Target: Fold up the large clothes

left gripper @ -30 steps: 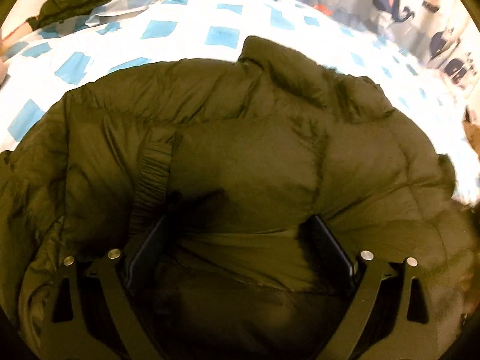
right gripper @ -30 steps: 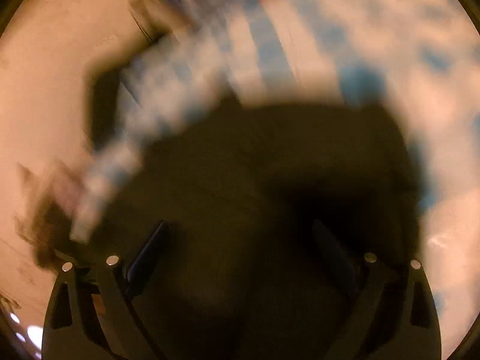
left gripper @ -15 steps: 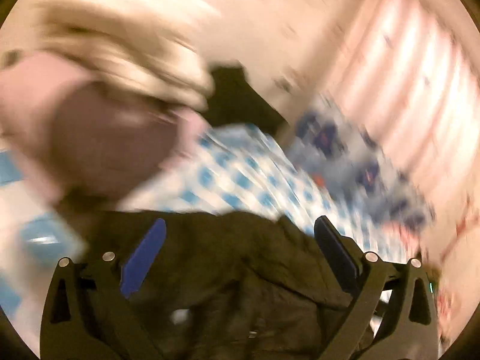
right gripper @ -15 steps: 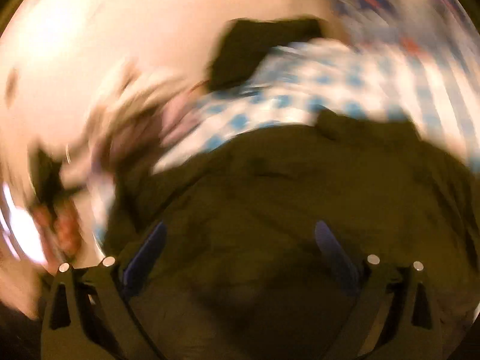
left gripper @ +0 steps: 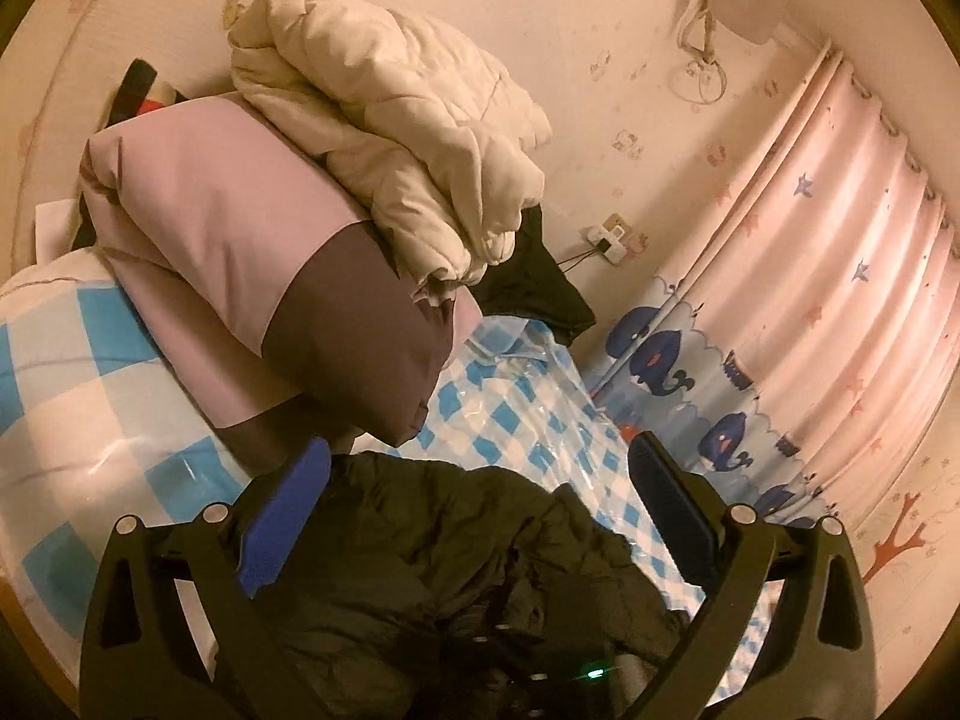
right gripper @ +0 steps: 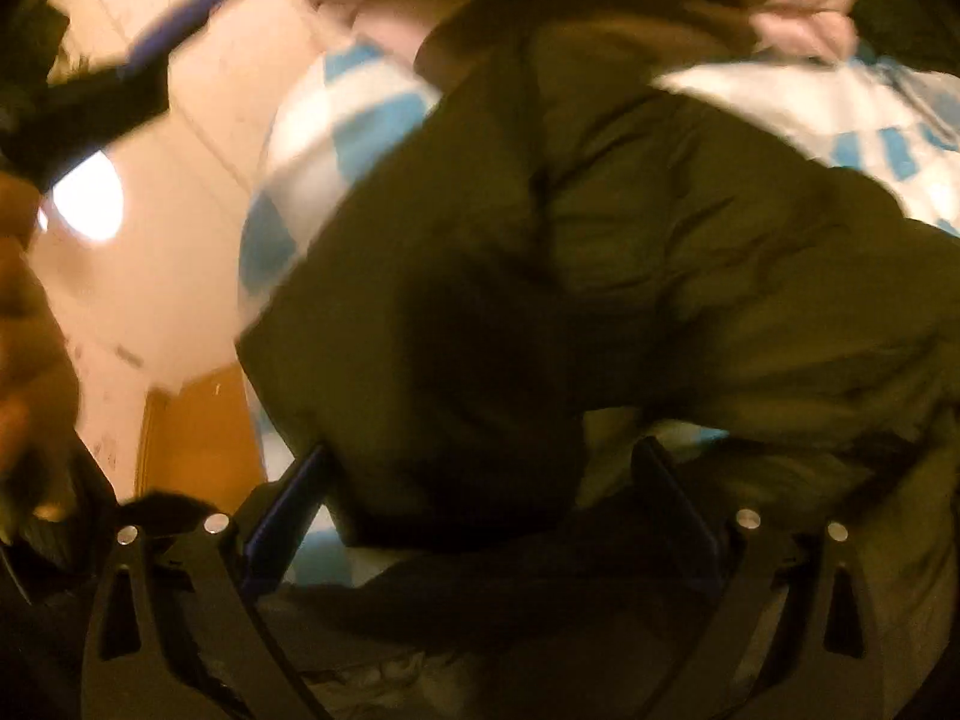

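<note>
A dark olive puffer jacket [left gripper: 480,558] lies bunched on the blue-and-white checked bed cover [left gripper: 90,396]. My left gripper [left gripper: 480,516] is open and raised above it, nothing between its blue pads [left gripper: 282,516]. In the right wrist view the jacket [right gripper: 600,276] fills the frame close up. My right gripper [right gripper: 480,510] is open, with a fold of the jacket lying between its fingers. The left gripper also shows blurred at the top left of the right wrist view [right gripper: 150,60].
A stack of folded bedding stands at the head of the bed: a pink and brown quilt [left gripper: 252,276] with a cream quilt [left gripper: 396,138] on top. A pink whale-print curtain [left gripper: 810,312] hangs on the right. A dark garment [left gripper: 534,282] lies by the wall.
My left gripper has lifted off the jacket and tilted up toward the wall and bedding. My right gripper has swung low and close to the jacket. Both stayed open.
</note>
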`<state>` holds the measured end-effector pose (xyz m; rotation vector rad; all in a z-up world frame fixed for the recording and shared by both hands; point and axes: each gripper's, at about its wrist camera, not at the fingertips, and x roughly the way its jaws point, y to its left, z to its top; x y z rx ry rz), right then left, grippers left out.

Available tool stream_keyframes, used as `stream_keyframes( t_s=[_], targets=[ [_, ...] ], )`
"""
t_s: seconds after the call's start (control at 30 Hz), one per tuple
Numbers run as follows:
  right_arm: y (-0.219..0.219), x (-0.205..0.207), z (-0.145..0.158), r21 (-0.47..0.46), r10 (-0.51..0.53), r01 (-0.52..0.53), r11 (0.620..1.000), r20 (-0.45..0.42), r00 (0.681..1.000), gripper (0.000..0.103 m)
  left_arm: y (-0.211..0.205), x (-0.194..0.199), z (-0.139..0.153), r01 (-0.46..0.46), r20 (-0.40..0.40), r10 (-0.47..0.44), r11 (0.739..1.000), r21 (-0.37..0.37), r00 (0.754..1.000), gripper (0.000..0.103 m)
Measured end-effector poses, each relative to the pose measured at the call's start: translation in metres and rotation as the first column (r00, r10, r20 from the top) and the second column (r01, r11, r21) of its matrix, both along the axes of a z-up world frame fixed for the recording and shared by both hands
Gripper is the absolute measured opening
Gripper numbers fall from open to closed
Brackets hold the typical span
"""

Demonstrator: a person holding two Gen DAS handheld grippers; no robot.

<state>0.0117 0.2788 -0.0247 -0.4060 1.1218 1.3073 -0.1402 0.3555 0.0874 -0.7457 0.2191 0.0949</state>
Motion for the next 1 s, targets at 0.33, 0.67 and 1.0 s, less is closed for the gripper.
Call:
stream_keyframes(
  t_s=[0.33,0.67,1.0],
  targets=[
    [-0.046,0.005,0.095,0.333,-0.026,0.060,0.941,-0.105,0.994,0.015,0.014,-0.012,-0.007,-0.026,0.030,0.028,0.996,-0.084,0.999,0.095],
    [-0.206,0.087,0.228,0.204,-0.322,0.285,0.937,0.178,0.930,0.015,-0.023,0.018,-0.006,0.104,-0.024,-0.104,0.995,-0.011,0.994,0.095],
    [-0.329,0.133,0.243,0.036,-0.458,0.478,0.877,0.357,0.814,0.015,-0.137,0.110,-0.039,0.482,-0.193,-0.476,0.876,-0.016,0.858,0.095]
  ],
)
